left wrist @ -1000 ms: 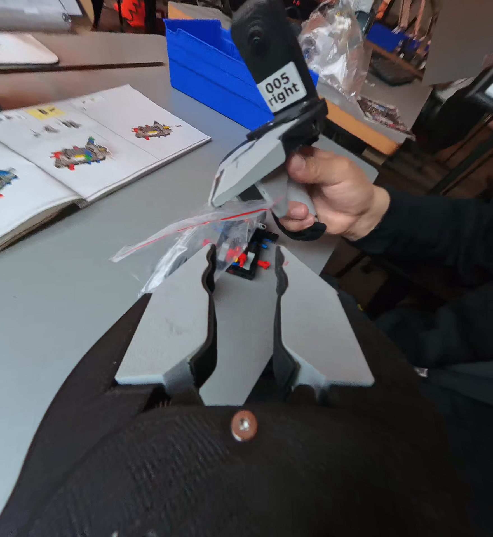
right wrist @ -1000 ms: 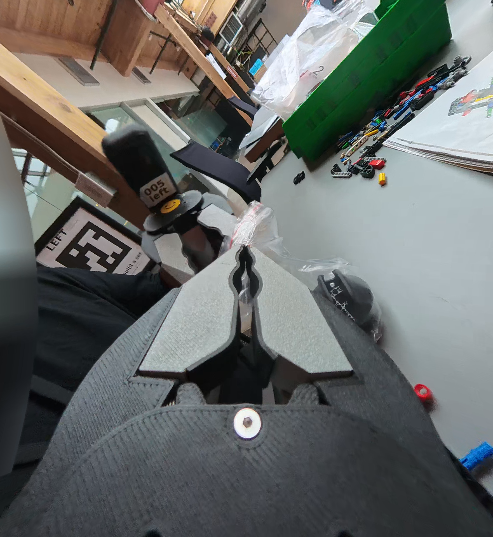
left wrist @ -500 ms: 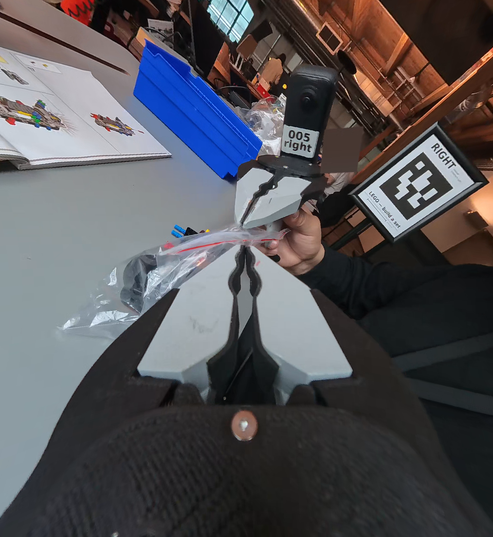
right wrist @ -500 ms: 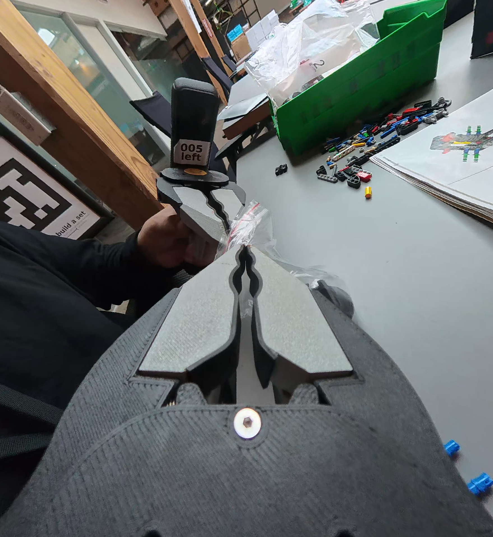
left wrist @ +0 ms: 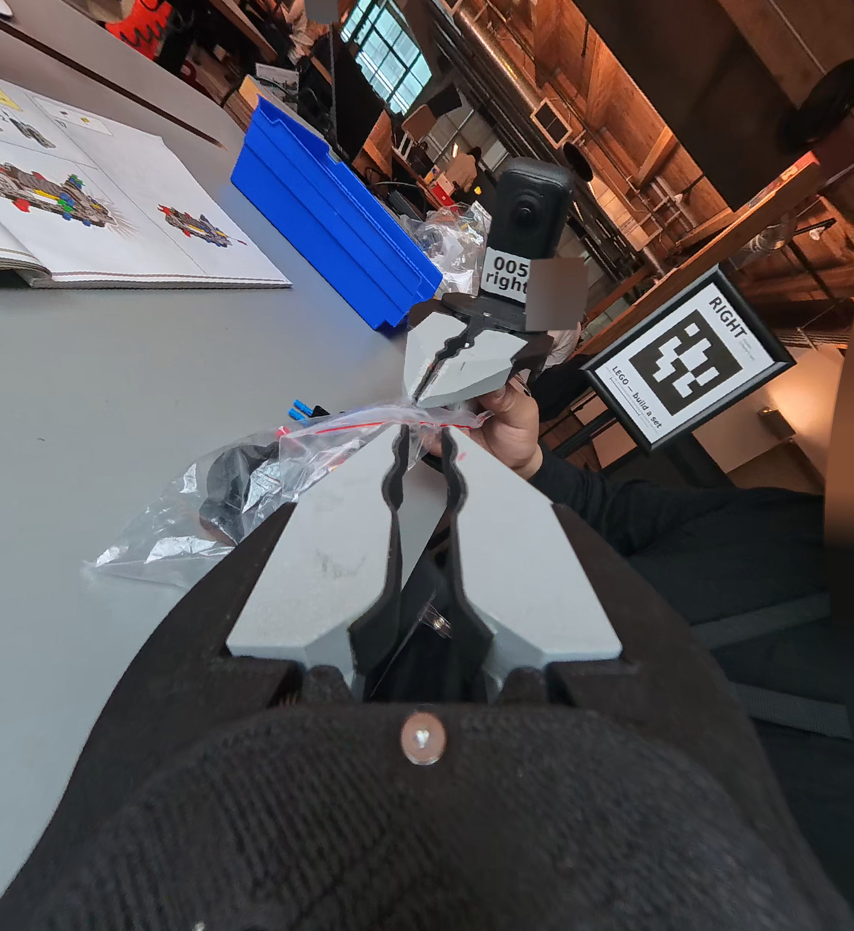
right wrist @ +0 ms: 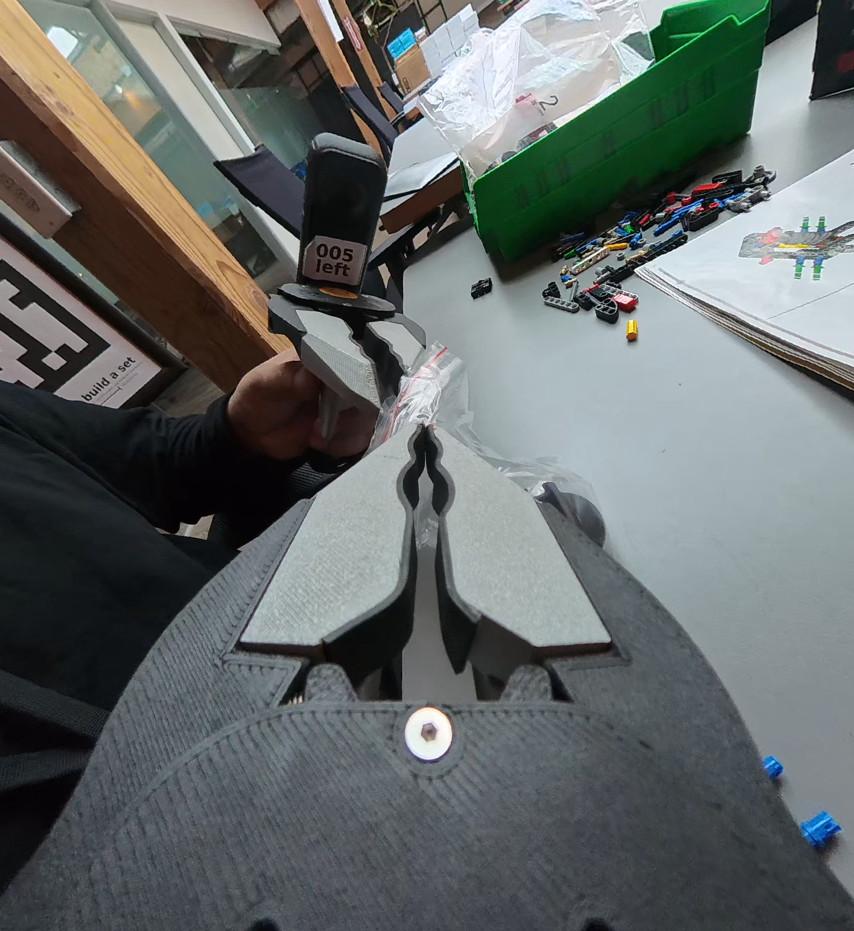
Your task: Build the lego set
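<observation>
The left gripper (left wrist: 422, 436) has its jaws parted by a narrow gap at the rim of a clear plastic bag (left wrist: 243, 483); whether it pinches the film cannot be told. The right gripper (right wrist: 425, 430) is closed tight on the same bag's red-striped top edge. The bag's lower part lies on the grey surface (left wrist: 113, 378) and holds a dark round piece. Loose lego pieces (right wrist: 636, 257) are scattered in front of a green bin (right wrist: 616, 166), beside an open instruction booklet (right wrist: 792, 287). A blue bin (left wrist: 334, 226) stands farther along the surface.
</observation>
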A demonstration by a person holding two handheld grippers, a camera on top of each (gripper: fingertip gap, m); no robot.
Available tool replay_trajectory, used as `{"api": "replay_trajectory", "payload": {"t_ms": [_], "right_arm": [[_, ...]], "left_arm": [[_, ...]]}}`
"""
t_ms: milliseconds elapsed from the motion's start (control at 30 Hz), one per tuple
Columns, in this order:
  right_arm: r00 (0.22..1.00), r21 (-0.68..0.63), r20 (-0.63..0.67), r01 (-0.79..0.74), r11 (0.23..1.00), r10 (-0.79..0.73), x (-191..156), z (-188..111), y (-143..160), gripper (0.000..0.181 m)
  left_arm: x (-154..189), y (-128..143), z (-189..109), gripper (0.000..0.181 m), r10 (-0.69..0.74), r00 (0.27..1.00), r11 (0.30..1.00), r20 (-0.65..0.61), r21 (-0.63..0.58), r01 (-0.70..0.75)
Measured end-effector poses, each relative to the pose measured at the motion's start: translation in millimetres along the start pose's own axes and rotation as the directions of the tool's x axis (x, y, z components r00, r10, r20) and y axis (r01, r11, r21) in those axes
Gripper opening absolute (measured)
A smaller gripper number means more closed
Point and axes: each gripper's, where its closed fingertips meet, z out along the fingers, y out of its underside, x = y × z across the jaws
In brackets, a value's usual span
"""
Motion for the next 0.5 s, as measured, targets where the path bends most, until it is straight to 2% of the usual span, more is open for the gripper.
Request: {"api": "replay_trajectory", "payload": {"t_ms": [167,333,400,433,467,500], "right_arm": [[1.0,-0.007,-0.01,0.02,1.0,-0.02,-2,2,1,0.0],[1.0,0.002,-0.002,0.004,1.0,-0.004,-6,5,0,0.0],[0.997,0.027,0.038,-0.065,0.998,0.064,-7,4,-2,0.0],[0.993,0.038,0.063,-0.107,0.994,0.104,-7,3,-3,0.0],[0.987,0.045,0.083,-0.144,0.989,0.14,-7,3,-2,0.0],[0.981,0.051,0.096,-0.176,0.983,0.171,-5,3,-2,0.0]], "left_arm": [[1,2,3,0.001,-0.024,1.0,1.0,-0.02,-0.001,0.024],[2,3,6,0.0,0.007,1.0,1.0,-0.019,0.008,-0.007],[-2,5,6,0.0,0.076,0.996,0.997,0.037,-0.008,-0.075],[-8,7,6,0.0,0.159,0.982,0.987,0.099,-0.036,-0.156],[-13,8,7,0.004,0.242,0.956,0.97,0.165,-0.061,-0.235],[-16,9,9,0.017,0.305,0.928,0.952,0.214,-0.084,-0.294]]}}
